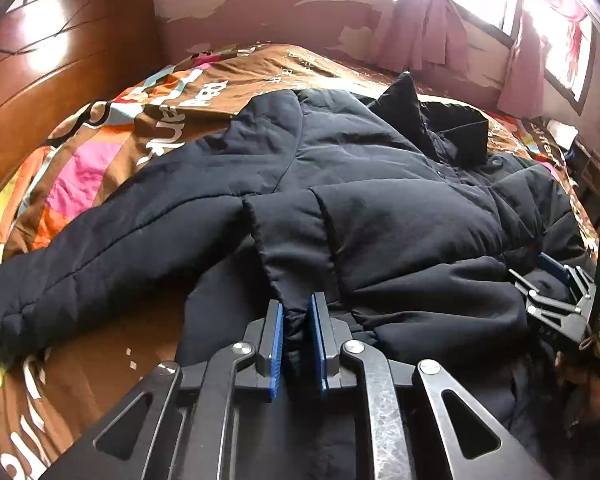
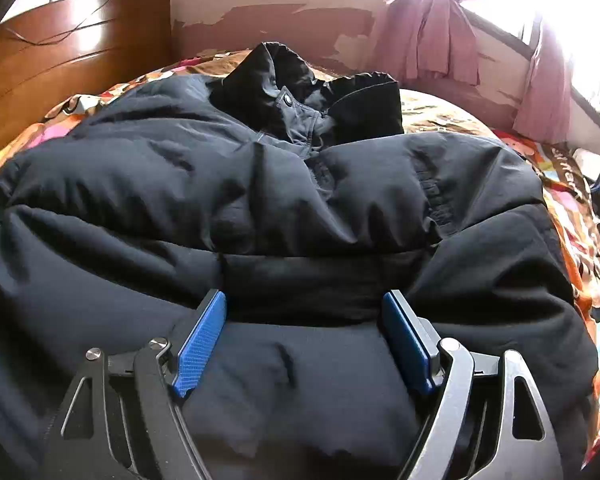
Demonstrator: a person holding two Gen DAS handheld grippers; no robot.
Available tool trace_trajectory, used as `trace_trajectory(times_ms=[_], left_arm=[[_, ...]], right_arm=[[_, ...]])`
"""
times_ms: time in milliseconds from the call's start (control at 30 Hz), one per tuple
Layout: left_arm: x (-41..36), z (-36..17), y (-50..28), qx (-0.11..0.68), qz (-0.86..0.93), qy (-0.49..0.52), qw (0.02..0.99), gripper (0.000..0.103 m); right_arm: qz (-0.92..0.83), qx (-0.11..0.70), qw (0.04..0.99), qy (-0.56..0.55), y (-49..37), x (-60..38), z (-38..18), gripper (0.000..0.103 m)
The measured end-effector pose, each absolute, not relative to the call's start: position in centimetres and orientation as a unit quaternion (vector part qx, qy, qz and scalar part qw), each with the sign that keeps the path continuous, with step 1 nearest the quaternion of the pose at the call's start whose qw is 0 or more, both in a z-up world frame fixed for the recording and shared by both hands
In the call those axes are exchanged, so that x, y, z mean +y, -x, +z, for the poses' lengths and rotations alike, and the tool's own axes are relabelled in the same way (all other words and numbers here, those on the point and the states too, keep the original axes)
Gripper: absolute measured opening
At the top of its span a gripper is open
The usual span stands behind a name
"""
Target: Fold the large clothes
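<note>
One black padded jacket (image 1: pixel 380 184) is spread across a colourful bedspread (image 1: pixel 100 168), its collar toward the wall. A fold of its fabric is clamped in the left gripper (image 1: pixel 296 320). The right gripper (image 2: pixel 304 320) is held wide, unclenched, over the jacket's lower part.

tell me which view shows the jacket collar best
The right wrist view: the collar sits central, its snap button and both standing flaps clear. In the left wrist view the collar lies farther off and shows only as dark flaps, without detail.
</note>
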State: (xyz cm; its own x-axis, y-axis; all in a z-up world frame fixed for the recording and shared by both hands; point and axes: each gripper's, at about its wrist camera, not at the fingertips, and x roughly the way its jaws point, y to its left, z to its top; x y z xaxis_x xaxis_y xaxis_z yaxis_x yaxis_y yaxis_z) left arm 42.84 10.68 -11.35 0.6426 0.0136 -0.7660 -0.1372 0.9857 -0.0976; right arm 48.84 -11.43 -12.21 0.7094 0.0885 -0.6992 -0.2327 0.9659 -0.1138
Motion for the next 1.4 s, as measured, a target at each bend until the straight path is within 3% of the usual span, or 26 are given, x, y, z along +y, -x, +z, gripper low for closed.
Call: trace_trajectory(times_ms=[233,300,367,433,467,700,967,1133,1400], left_arm=[[11.5,-11.8,-42.4,0.406,0.031,0.123,0.905,0.024],[11.9,-11.5,-41.9,0.404,0.024,0.135,0.904,0.035],[12.7,-11.1,-40.9,0.400,0.038,0.145,0.904,0.069],[13.8,-10.4,-39.2,0.383,0.075,0.152,0.908,0.085],[14.3,-10.3,-38.5,0.376,0.087,0.154,0.910,0.087],[23.2,-11.5,-34.3,0.390,0.173,0.218,0.878,0.087],[34.9,-13.2,-29.6,0.343,0.232,0.419,0.808,0.087],[38.9,-14.6,-29.8,0.324,0.267,0.431,0.799,0.087],[43.2,-17.3,-31.1,0.292,0.280,0.489,0.773,0.086]], right_arm=[[0.072,0.353,0.925,0.120,-48.2,-11.3,-12.5,0.076],[0.070,0.350,0.926,0.120,-48.0,-11.3,-12.6,0.076],[0.070,0.346,0.928,0.119,-47.9,-11.4,-12.6,0.076],[0.065,0.339,0.930,0.124,-47.7,-11.2,-12.6,0.076],[0.063,0.336,0.931,0.125,-47.6,-11.2,-12.6,0.077],[0.048,0.317,0.938,0.130,-46.7,-11.2,-12.1,0.079],[0.083,0.303,0.946,0.081,-45.4,-10.2,-5.8,0.081],[0.169,0.317,0.933,0.020,-45.7,-5.2,-3.1,0.082],[0.201,0.323,0.924,0.050,-47.7,4.1,-5.3,0.082]])
